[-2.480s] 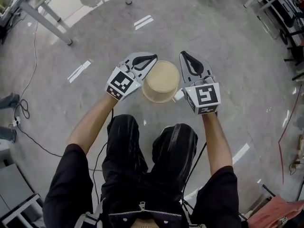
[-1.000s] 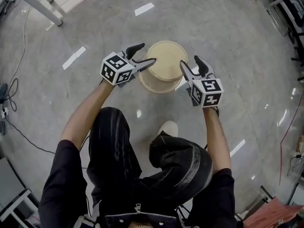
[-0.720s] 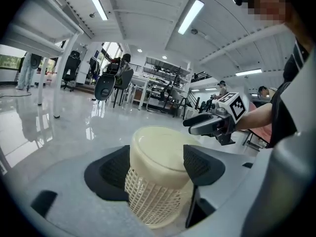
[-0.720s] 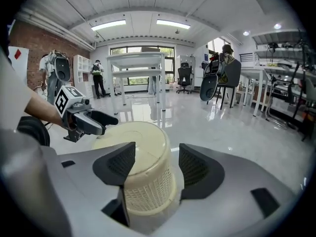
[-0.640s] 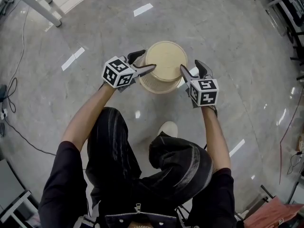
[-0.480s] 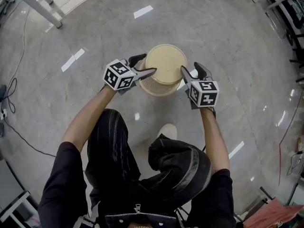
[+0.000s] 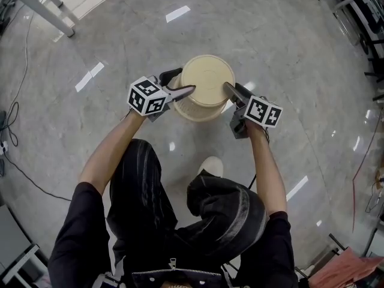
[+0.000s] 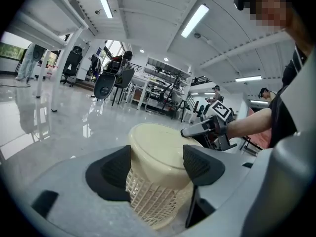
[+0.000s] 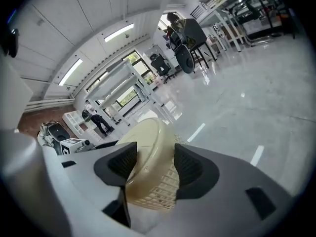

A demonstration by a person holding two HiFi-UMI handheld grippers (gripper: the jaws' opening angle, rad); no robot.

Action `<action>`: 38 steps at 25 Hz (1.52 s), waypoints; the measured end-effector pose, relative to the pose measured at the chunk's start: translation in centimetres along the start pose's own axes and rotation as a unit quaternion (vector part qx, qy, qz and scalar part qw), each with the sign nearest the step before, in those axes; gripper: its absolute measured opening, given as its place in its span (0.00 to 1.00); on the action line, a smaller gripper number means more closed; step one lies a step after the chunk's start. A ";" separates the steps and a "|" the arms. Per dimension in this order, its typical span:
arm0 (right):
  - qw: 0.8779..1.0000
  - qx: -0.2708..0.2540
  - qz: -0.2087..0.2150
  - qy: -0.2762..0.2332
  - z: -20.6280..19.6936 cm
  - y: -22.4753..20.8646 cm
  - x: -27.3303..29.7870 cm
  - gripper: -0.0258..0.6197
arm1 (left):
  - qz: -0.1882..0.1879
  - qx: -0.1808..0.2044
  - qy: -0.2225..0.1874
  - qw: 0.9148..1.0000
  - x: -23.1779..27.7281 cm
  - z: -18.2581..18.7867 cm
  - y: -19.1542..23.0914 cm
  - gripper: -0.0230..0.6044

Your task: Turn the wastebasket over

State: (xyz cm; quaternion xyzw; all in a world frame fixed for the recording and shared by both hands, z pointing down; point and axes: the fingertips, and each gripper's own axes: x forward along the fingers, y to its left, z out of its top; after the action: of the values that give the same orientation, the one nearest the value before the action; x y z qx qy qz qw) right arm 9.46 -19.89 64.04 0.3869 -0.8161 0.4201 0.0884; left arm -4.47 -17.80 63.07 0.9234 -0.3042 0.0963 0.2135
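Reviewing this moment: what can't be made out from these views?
- The wastebasket: its downward-facing end is hidden by its own body in every view.
- Left gripper: in the left gripper view the pads overlap the wastebasket's sides; pressing or only flanking, unclear.
- Right gripper: jaws closing with the wastebasket between them; the right gripper view doesn't settle contact.
- Distant people: too small in both gripper views.

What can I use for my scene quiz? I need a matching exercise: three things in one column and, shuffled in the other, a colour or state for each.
Things:
1. wastebasket
2. floor
3. trousers

Colour or state:
A. grey and glossy
B. black
C. cream, standing base up

Pairs: 1-C, 2-A, 3-B.
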 end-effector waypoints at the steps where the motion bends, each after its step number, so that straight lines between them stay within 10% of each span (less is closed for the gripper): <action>1: 1.000 -0.003 0.000 -0.004 0.0 0.0 0.0 0.42 | 0.001 0.005 0.003 1.000 0.0 0.1 -0.1 0.56; 19: 0.993 -0.079 -0.062 -0.064 1.8 -3.6 -6.8 0.42 | -0.044 0.137 -0.015 0.989 4.8 5.5 -6.6 0.56; 27: 0.951 -0.252 -0.177 -0.034 3.3 -4.8 -11.8 0.40 | -0.082 0.132 -0.031 0.987 8.3 7.9 -11.3 0.55; 32: 0.956 -0.250 -0.116 -0.098 6.9 0.2 -11.7 0.30 | -0.120 0.138 -0.039 0.982 9.1 8.3 -13.7 0.55; 38: 0.981 -0.188 -0.037 -0.016 6.7 3.7 -8.6 0.37 | -0.148 0.155 -0.040 0.976 10.2 8.1 -16.6 0.55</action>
State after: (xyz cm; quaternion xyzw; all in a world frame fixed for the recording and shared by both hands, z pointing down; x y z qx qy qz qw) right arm 13.99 -18.83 53.53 0.4000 -0.8669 0.2494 0.1624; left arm 13.98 -14.78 53.43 0.9831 -0.1540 0.0722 0.0671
